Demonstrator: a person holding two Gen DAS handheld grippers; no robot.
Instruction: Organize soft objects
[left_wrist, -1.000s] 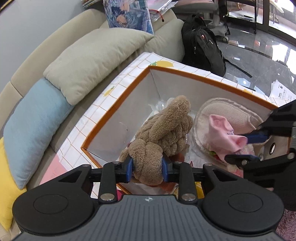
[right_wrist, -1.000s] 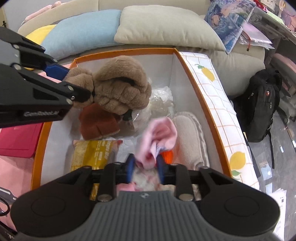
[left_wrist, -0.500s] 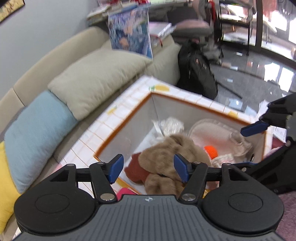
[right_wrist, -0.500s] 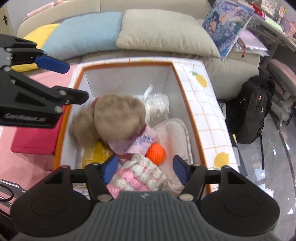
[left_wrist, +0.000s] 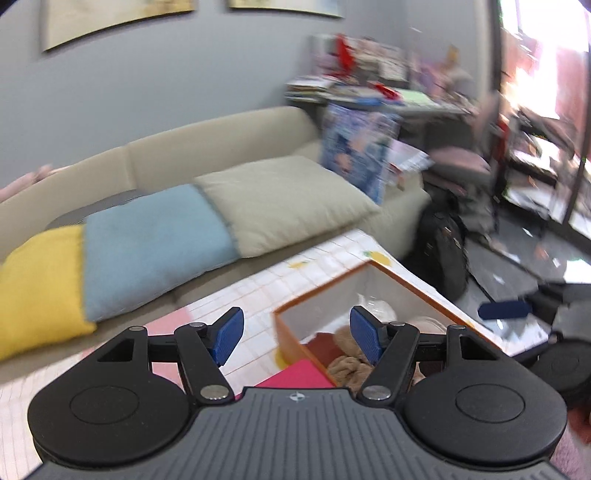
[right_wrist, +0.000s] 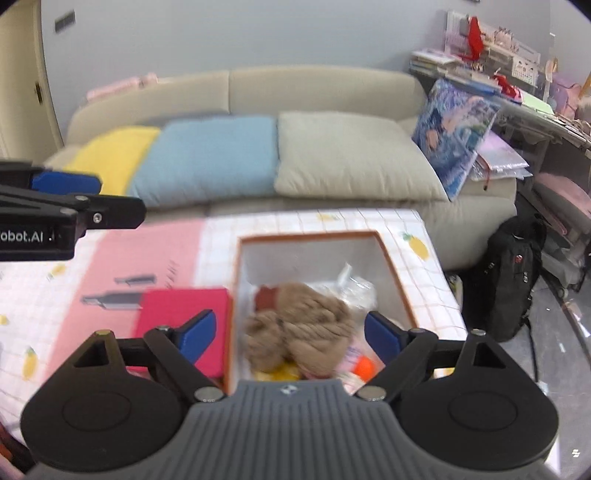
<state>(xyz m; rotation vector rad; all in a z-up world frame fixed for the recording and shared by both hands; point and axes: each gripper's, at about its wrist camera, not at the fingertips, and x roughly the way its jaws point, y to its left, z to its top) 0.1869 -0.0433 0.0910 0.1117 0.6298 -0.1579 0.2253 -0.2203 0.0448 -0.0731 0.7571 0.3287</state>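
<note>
Both claws, left gripper (left_wrist: 295, 334) and right gripper (right_wrist: 288, 338), have just spread empty, risen above the orange-rimmed fabric box (right_wrist: 400, 291); the fluffy brown plush toy (right_wrist: 299, 326), heaped high inside, might tumble out.

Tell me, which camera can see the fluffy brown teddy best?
The right wrist view. There the brown plush toy lies in the middle of the storage box, nearly all showing, though blurred. In the left wrist view only a small bit of the toy peeks out behind that gripper's finger and body.

Left wrist view angled down from left, right from front; both share box (left_wrist: 402, 280) (right_wrist: 388, 258), sofa (left_wrist: 221, 147) (right_wrist: 295, 88)
</note>
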